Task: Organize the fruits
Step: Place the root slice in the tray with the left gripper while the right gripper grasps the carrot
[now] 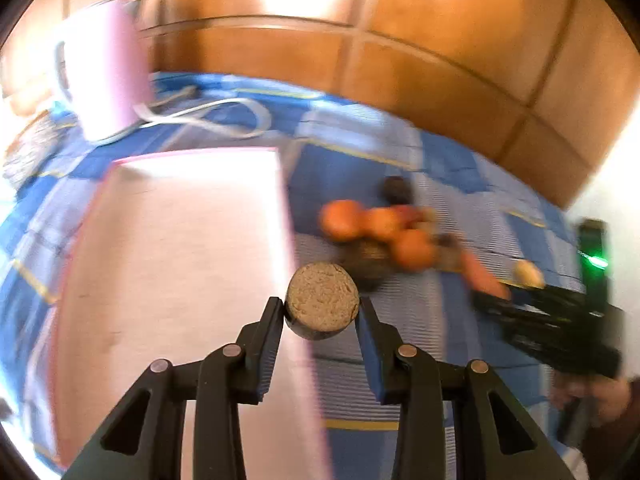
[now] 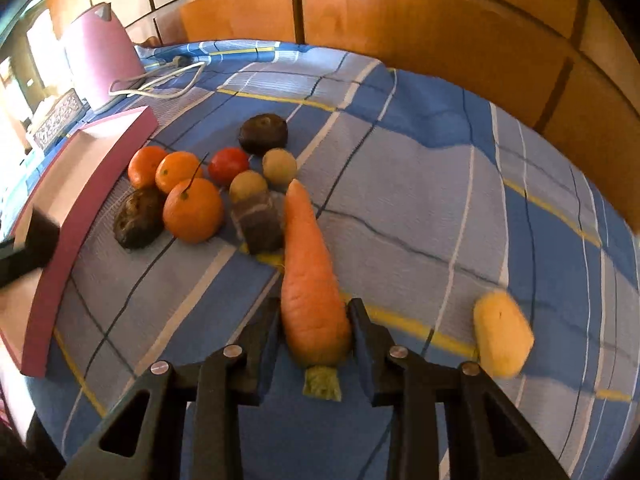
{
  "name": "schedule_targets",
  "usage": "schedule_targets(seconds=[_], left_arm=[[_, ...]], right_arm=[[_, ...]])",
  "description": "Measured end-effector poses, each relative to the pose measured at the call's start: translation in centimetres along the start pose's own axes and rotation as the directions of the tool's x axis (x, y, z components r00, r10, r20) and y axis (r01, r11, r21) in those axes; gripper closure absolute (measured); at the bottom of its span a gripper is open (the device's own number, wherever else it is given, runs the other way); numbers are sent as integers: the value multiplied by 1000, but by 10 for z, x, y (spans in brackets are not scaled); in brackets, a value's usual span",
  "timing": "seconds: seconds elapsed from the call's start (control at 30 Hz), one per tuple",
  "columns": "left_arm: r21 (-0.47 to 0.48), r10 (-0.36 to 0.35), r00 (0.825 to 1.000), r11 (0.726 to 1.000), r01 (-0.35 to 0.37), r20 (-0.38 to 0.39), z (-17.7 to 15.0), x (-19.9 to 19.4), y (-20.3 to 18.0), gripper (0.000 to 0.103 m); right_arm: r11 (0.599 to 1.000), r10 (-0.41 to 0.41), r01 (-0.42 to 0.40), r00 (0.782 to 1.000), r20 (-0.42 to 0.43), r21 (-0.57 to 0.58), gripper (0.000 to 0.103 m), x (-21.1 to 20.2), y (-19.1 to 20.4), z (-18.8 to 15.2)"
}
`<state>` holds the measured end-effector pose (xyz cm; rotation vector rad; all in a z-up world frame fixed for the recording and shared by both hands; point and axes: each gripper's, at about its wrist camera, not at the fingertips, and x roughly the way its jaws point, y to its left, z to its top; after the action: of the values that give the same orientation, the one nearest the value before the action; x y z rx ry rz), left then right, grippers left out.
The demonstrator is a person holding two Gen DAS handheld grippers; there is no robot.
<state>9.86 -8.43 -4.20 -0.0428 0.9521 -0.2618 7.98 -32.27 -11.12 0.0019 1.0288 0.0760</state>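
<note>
The left gripper point(image 1: 320, 308) is clenched on a round brown fruit point(image 1: 322, 305), which it holds above the pink box point(image 1: 176, 264), probably to drop it inside. The right gripper point(image 2: 314, 320) has its jaws on both sides of the carrot point(image 2: 310, 280), near its thick end; whether the pads already press, I cannot tell. The oranges point(image 2: 192, 210) lie at 10 o'clock from the carrot, beside the box, on the blue checked cloth point(image 2: 420, 208).
</note>
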Motion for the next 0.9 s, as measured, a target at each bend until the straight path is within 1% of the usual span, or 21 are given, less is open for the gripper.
schedule_targets(seconds=[0.1, 0.17, 0.23, 0.3, 0.33, 0.4, 0.47, 0.53, 0.67, 0.9], left_arm=[[-47, 89, 995, 995, -91, -40, -1, 10, 30, 66], [-83, 123, 990, 988, -128, -61, -4, 14, 46, 65], [-120, 152, 987, 980, -158, -57, -11, 12, 61, 65], [-122, 160, 986, 979, -165, -49, -15, 9, 69, 55], [-123, 158, 986, 979, -162, -44, -17, 7, 70, 47], [-117, 162, 987, 980, -164, -23, -24, -3, 72, 45], [-115, 162, 987, 980, -161, -4, -29, -11, 73, 37], [-118, 160, 987, 981, -157, 16, -31, -20, 72, 36], [-106, 163, 986, 982, -157, 42, -34, -35, 67, 30], [-111, 162, 985, 982, -154, 65, -38, -48, 66, 30]], right_arm=[[999, 0, 1, 1000, -18, 34, 70, -3, -1, -3], [999, -4, 5, 999, -35, 42, 70, -3, -1, -2], [998, -11, 13, 999, -47, 55, 70, -3, -1, -1], [998, -29, 32, 998, -48, 60, 70, -3, 2, -1], [997, -39, 42, 998, -46, 59, 70, -3, 3, -1], [996, -60, 63, 997, -40, 60, 70, -4, 6, -2], [995, -70, 73, 997, -38, 71, 70, -5, 7, -4], [993, -77, 80, 996, -35, 85, 70, -8, 8, -8], [990, -71, 74, 997, -32, 118, 70, -14, 8, -16], [976, 2, 1, 1000, -14, 217, 70, -27, 5, -34]])
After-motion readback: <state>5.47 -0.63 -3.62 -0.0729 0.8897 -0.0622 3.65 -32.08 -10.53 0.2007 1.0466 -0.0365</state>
